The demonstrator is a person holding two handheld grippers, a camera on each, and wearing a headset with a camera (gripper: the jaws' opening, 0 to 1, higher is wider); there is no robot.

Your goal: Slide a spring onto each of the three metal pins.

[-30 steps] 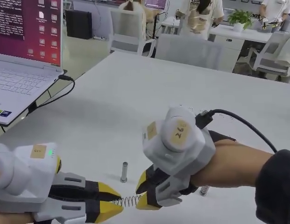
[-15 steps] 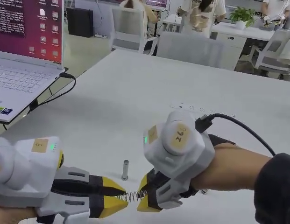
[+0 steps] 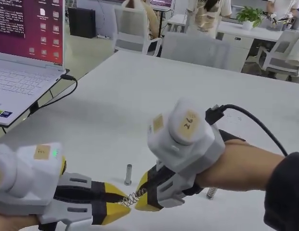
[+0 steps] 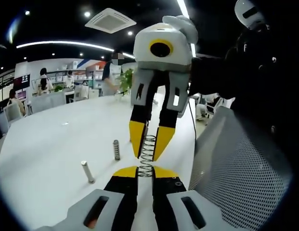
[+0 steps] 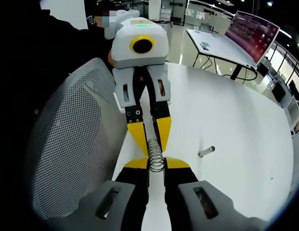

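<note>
Near the front edge of the worktop, the left gripper and right gripper meet tip to tip. Each is clamped on one end of a small spring held between them. Just beyond stands a bare upright metal pin. Further right, a second pin wears a spring. A laptop sits at the far left edge.

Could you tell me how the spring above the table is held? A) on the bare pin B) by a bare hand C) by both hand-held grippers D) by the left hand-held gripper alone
C: the spring runs from the left hand-held gripper to the right hand-held gripper, each shut on one end.
</note>
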